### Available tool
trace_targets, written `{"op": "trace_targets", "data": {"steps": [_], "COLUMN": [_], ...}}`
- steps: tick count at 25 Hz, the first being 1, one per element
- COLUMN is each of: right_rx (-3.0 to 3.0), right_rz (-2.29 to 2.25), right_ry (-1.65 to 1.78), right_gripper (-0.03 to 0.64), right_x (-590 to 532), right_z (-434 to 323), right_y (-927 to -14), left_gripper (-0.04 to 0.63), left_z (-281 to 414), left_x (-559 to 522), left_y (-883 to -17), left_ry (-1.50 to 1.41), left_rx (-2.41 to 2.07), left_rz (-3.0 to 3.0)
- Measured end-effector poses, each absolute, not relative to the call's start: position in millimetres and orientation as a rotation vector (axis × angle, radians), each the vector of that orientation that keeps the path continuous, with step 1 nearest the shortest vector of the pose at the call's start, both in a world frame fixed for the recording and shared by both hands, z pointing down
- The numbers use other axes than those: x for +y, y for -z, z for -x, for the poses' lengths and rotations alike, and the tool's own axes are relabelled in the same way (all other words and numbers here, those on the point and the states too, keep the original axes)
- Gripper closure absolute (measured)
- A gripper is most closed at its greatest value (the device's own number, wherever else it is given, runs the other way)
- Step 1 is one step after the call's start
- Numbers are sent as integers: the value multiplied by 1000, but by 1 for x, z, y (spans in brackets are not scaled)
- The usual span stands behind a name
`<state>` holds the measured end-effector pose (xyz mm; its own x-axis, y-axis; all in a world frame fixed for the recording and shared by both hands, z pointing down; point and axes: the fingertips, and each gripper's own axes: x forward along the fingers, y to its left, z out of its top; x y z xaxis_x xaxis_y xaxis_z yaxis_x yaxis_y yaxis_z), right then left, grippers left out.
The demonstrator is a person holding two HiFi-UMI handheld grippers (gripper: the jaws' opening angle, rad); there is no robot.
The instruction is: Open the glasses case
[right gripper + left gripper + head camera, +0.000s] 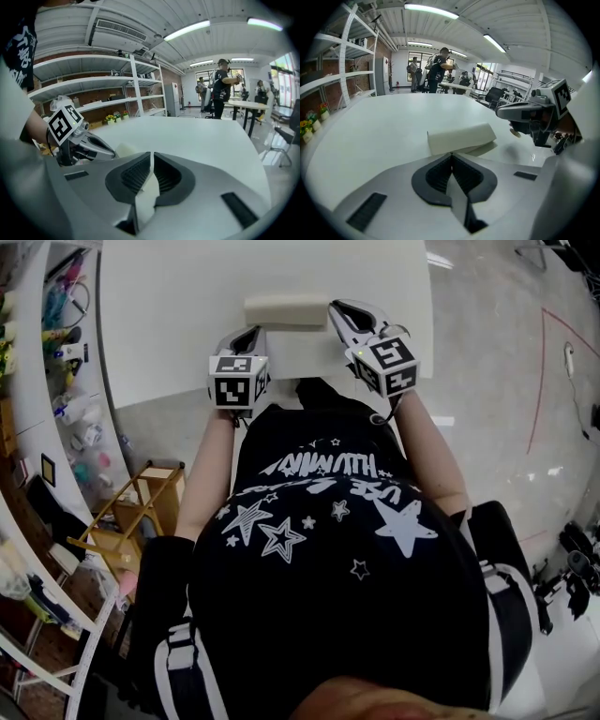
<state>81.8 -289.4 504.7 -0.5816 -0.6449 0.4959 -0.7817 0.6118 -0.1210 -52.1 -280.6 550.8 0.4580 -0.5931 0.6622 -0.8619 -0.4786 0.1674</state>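
Observation:
A cream, closed glasses case (286,310) lies on the white table (169,324), just beyond both grippers. My left gripper (253,332) is at the case's near left corner, jaws shut with nothing between them. In the left gripper view the case (461,137) lies right past the closed tips of the left gripper (451,153). My right gripper (336,307) sits at the case's right end, also shut and empty. In the right gripper view the right gripper (151,153) points across the table, and only a corner of the case (123,150) shows beside the left gripper (82,140).
White shelving (56,362) with small items runs along the table's left side, and a wooden stool (141,507) stands beside the person. The table edge is close to the person's body. Other people (436,70) stand at distant tables.

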Motion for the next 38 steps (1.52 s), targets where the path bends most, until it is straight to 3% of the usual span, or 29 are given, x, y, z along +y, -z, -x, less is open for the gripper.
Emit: {"op": "trace_targets", "data": {"steps": [8, 15, 18, 24, 38], "right_rx": [-2394, -2378, -2353, -2320, -2243], "right_rz": [-962, -709, -623, -580, -481], "right_ry": [-357, -155, -122, -48, 136], "right_gripper": [598, 373, 333, 307, 318], "right_x": [-289, -281, -280, -286, -288], "right_z": [-74, -54, -48, -42, -44], "right_y": [-518, -528, -538, -545, -559], "left_gripper": [583, 583, 583, 583, 583], "left_z": [52, 52, 51, 51, 50], "left_x": [-285, -284, -284, -284, -282], "left_y": [-556, -557, -557, -556, -558], "left_ry": [-713, -714, -715, -710, -700], "left_rx": [-1225, -1219, -1222, -1225, -1250], "left_rz": [-2173, -2157, -2146, -2128, -2094]}}
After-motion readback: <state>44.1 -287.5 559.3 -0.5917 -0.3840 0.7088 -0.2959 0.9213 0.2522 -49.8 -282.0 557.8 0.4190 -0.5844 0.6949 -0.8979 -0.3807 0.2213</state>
